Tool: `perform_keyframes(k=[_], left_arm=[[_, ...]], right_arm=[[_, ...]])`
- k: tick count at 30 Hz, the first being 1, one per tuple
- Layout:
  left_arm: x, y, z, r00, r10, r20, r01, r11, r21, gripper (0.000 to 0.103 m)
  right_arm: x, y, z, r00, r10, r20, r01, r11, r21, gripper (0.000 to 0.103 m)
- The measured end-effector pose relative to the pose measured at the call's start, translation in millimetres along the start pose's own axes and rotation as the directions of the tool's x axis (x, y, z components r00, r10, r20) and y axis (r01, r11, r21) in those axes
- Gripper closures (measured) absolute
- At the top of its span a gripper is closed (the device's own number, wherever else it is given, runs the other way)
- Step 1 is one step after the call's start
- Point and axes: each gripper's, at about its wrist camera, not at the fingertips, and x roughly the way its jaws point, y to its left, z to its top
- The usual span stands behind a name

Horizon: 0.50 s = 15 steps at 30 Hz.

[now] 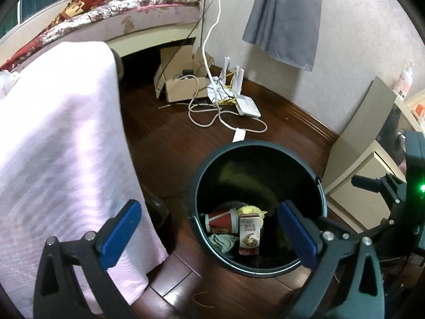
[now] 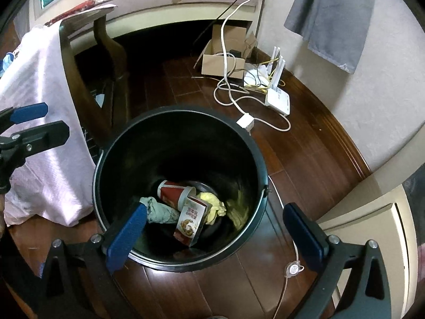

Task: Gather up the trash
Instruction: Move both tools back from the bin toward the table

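Observation:
A dark round trash bin [image 1: 322, 194] [image 2: 255, 159] stands on the wooden floor. Inside lie a red paper cup [image 1: 221, 220] [image 2: 174, 192], a small milk carton [image 1: 249, 234] [image 2: 191, 220], a crumpled yellow wad [image 1: 251, 210] [image 2: 213, 204] and a grey-green crumpled rag [image 1: 221, 242] [image 2: 160, 211]. My left gripper [image 1: 209, 231] is open and empty, hovering over the bin's left rim. My right gripper [image 2: 215, 234] is open and empty above the bin's near rim. The left gripper's fingers [image 2: 29, 113] show at the far left of the right wrist view.
A pink cloth [image 1: 61, 138] [image 2: 39, 133] drapes over a wooden chair [image 2: 106, 53] left of the bin. A cardboard box [image 1: 183, 85] [image 2: 223, 61], a white router [image 1: 247, 106] [image 2: 277, 101] and loose cables lie behind it. A cream cabinet [image 1: 356, 183] [image 2: 372, 228] stands at right.

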Motion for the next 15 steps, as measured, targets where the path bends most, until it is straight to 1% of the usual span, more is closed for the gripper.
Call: perform_keyframes(k=[5, 10, 15], left_arm=[[-12.7, 4.6, -0.3, 0.999, 0.026, 0.020, -0.026, 1.000, -0.010, 0.000], [-26.2, 9.8, 1.3, 0.998, 0.037, 0.042, -0.036, 0.999, -0.025, 0.000], [-39.4, 14.9, 1.8, 0.996, 0.056, 0.065, -0.054, 0.998, -0.036, 0.000]], right_arm=[[-13.5, 1.6, 2.8, 0.999, 0.012, 0.029, -0.013, 1.000, 0.025, 0.000], [-26.7, -1.7, 8.0, 0.998, 0.023, 0.056, -0.027, 0.997, 0.068, 0.000], [-39.2, 4.1, 15.2, 0.996, 0.026, 0.085, -0.031, 0.997, 0.067, 0.000]])
